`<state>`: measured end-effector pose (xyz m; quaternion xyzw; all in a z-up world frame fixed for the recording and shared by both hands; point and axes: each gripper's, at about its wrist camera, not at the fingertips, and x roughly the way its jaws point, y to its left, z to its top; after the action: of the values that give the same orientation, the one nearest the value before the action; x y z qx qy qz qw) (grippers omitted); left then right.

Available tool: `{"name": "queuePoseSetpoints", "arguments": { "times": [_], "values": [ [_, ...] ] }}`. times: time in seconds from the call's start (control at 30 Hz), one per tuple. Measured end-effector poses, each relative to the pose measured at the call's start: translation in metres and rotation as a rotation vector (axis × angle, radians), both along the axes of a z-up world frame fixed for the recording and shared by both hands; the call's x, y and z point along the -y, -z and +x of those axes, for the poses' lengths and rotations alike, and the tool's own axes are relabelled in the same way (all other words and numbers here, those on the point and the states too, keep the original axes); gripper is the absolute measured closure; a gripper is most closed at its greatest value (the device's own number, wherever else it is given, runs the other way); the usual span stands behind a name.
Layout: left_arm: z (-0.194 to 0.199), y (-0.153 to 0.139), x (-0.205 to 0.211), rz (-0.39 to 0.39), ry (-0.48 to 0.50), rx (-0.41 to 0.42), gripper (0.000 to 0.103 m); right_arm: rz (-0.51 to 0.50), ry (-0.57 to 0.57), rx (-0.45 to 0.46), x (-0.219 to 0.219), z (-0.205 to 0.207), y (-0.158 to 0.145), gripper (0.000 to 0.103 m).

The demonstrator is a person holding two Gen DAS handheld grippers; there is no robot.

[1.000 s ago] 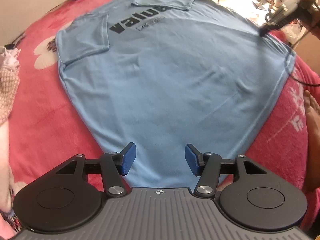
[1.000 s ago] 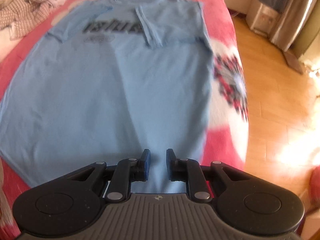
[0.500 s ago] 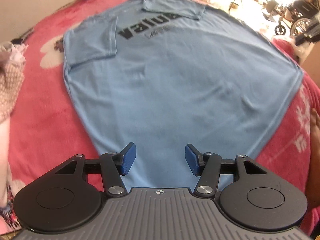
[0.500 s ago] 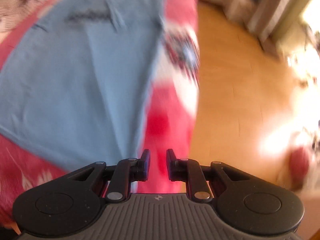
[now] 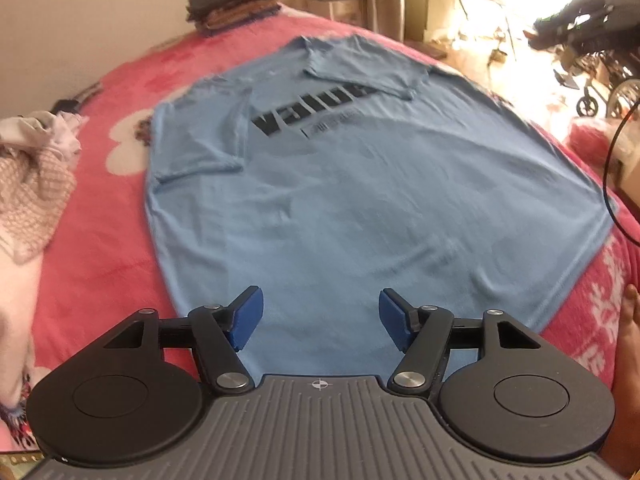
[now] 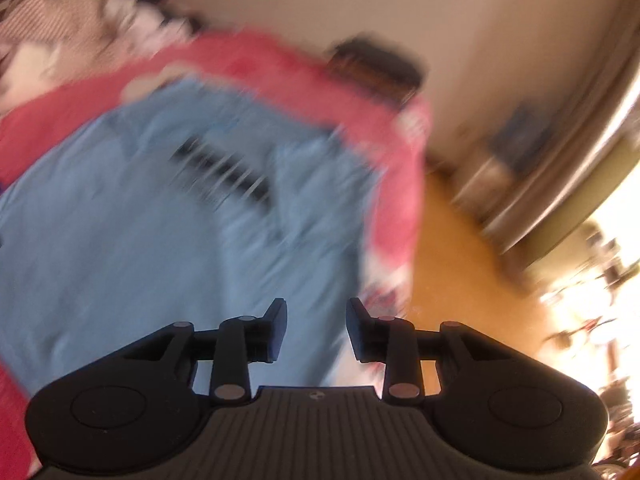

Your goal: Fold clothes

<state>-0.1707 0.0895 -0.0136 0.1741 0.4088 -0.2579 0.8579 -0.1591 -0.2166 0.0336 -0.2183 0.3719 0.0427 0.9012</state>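
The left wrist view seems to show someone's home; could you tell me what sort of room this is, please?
Most likely a bedroom. A blue T-shirt lies spread on a bed covered with a pink floral blanket, a stack of folded clothes sits at its far end, and loose laundry is piled at one side.

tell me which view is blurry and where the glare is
Right wrist view: heavy motion blur smears the blue t-shirt and red blanket; window glare blows out the lower right. Left wrist view: mostly sharp, shirt lettering readable, with glare washing out the top right corner.
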Motion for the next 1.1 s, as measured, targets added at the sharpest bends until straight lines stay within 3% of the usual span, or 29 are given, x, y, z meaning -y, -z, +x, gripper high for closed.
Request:
{"name": "queuePoseSetpoints", "arguments": {
  "times": [0.07,0.13,0.2,0.3,0.43,0.57,0.77,0.93,1.1],
  "values": [
    [0.005,-0.008,-0.002,-0.033,-0.031,0.014,0.033,0.037,0.012,0.097,0.002,-0.001,-0.020,0.065],
    [0.009,-0.015,-0.005,-0.076,-0.062,0.019,0.026,0.079,-0.005,0.179,0.000,-0.003,-0.041,0.055],
    [0.012,-0.020,-0.007,-0.124,-0.086,0.009,0.022,0.119,-0.029,0.249,-0.007,-0.007,-0.059,0.037],
    [0.013,-0.023,-0.007,-0.171,-0.110,-0.008,0.017,0.189,-0.054,0.341,-0.020,-0.015,-0.082,0.023],
    [0.013,-0.023,-0.008,-0.197,-0.122,-0.033,0.012,0.299,-0.037,0.360,-0.034,-0.019,-0.096,0.013],
    [0.013,-0.024,-0.011,-0.218,-0.150,-0.045,0.007,0.508,-0.017,0.280,-0.030,-0.019,-0.094,0.007],
    [0.012,-0.021,-0.016,-0.249,-0.212,-0.065,0.002,0.841,0.031,0.128,-0.009,-0.014,-0.079,0.007],
    [0.013,-0.021,-0.017,-0.247,-0.244,-0.081,0.000,0.916,0.080,0.048,0.000,-0.014,-0.065,0.006],
    [0.013,-0.016,-0.015,-0.170,-0.279,-0.086,0.000,0.900,0.088,-0.007,0.000,-0.013,-0.057,0.005]
  ]
}}
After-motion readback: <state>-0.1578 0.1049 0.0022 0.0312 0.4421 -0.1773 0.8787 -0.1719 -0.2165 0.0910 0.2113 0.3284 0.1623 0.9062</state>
